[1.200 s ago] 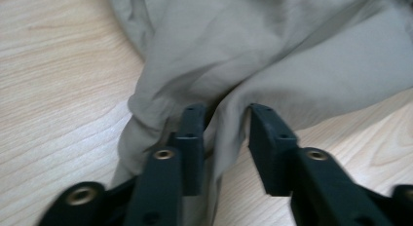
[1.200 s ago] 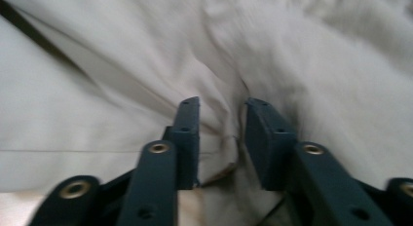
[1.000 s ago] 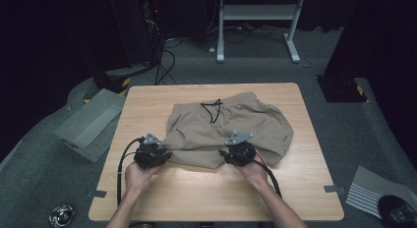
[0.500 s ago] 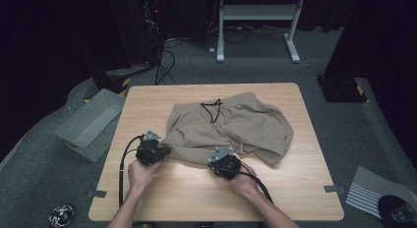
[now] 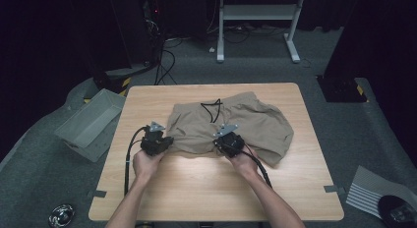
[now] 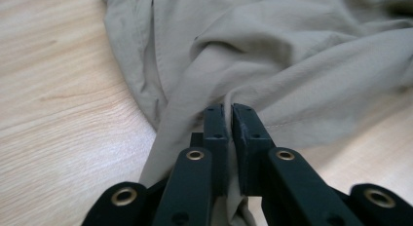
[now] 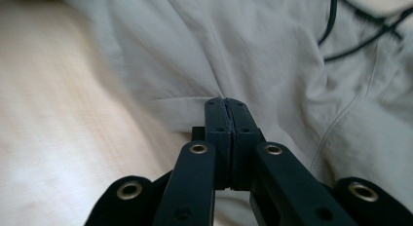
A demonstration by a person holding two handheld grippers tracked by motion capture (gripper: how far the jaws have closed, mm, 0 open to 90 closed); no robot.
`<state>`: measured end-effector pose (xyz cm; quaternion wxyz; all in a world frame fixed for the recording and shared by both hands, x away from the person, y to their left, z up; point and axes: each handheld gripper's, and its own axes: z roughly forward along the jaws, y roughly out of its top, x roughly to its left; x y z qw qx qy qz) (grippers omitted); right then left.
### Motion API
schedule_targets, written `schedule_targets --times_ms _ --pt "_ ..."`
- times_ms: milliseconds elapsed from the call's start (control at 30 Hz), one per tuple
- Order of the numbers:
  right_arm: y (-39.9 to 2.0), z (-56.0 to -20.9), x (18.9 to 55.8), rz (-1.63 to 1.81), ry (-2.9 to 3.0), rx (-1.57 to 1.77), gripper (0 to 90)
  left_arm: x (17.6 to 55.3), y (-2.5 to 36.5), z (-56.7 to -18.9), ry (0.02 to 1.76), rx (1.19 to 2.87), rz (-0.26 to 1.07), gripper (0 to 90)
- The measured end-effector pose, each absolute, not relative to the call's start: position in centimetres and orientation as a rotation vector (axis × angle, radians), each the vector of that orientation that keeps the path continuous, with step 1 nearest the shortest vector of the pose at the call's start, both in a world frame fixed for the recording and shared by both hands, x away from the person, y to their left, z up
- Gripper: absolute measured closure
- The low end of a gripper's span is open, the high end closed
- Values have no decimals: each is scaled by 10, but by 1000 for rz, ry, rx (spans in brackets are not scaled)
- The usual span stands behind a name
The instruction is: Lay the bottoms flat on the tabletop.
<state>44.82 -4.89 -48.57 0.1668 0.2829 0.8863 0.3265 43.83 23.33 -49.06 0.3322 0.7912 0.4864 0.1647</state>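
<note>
While both grippers are pinching the near hem of the khaki shorts [image 5: 231,127], keep your pull even — the garment lies across the middle of the wooden table [image 5: 206,193], its black drawstring [image 5: 212,109] toward the top of the frame. Your left gripper [image 5: 167,141], at the lower left edge of the fabric, has its jaws pressed together on a fold of cloth, as its own view shows [image 6: 233,120]; your right gripper [image 5: 220,144], nearer the centre of the hem, is clamped on the cloth too [image 7: 226,111]. The next move, likely a lift or fold, calls for raising both hands together, at one pace — otherwise the loose right leg at the frame's right will probably drag and bunch.
</note>
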Motion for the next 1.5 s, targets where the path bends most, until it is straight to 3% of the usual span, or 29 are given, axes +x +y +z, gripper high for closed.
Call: schedule_targets --times_ms 133,333,400,467,533,633,800,1033,1333,1500 --pt "-44 -503 456 855 2556 836 891 436 231 -492 1255 2118 438 823" --pt "-56 -486 430 948 2580 768 893 408 229 -477 1153 2266 388 792" --pt "-60 -482 418 958 2657 749 888 397 231 -475 1142 2270 352 722" --pt "-60 -486 408 913 2736 695 858 392 234 -472 1147 2210 337 580" --pt "-62 -488 399 914 2709 652 712 391 237 -468 1154 2139 362 460" --pt "-68 -482 402 1027 2625 723 670 396 238 -464 1179 2061 392 400" --pt "-61 -482 411 1057 2545 800 640 407 232 -471 1247 2043 457 401" --pt "-41 -513 404 917 2653 748 605 418 239 -472 1309 1989 494 401" --pt "-83 -515 378 940 2645 761 582 433 255 -479 1420 1938 461 391" --pt "-79 -505 382 1036 2570 776 549 447 256 -490 1479 1896 459 388"
